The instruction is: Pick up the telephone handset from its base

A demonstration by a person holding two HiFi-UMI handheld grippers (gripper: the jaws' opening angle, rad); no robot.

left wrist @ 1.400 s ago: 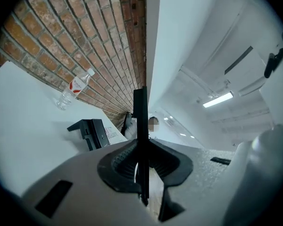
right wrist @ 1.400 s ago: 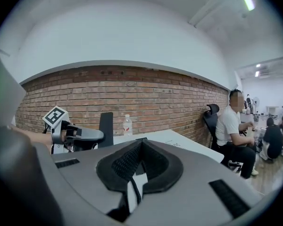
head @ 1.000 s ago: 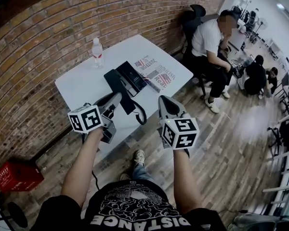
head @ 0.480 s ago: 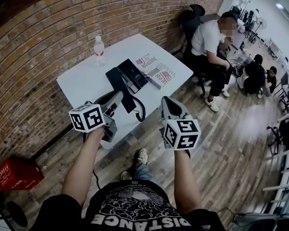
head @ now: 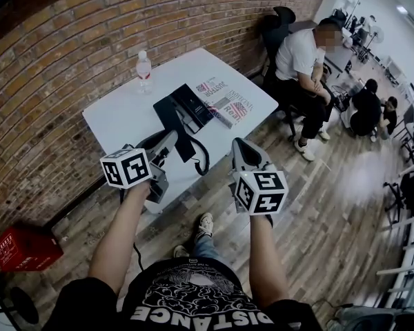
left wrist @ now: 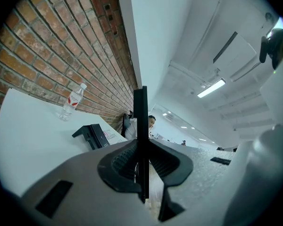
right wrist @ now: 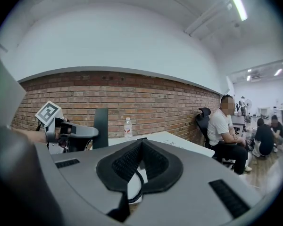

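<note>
My left gripper (head: 167, 142) is shut on the black telephone handset (head: 174, 121), which hangs just above the near part of the white table (head: 121, 116). In the left gripper view the handset (left wrist: 140, 121) stands edge-on as a thin black slab clamped between the pads. The right gripper view shows the handset (right wrist: 101, 126) upright in the left gripper (right wrist: 80, 133). The black base (head: 195, 103) sits on the table behind it, and a coiled cord (head: 203, 163) hangs off the table's edge. My right gripper (head: 240, 145) hovers to the right, over the floor, shut and holding nothing.
A water bottle (head: 144, 71) stands at the table's far edge by the brick wall. A newspaper (head: 226, 106) lies right of the base. A person (head: 300, 64) sits on a chair beyond the table. A red crate (head: 21, 248) is on the floor at left.
</note>
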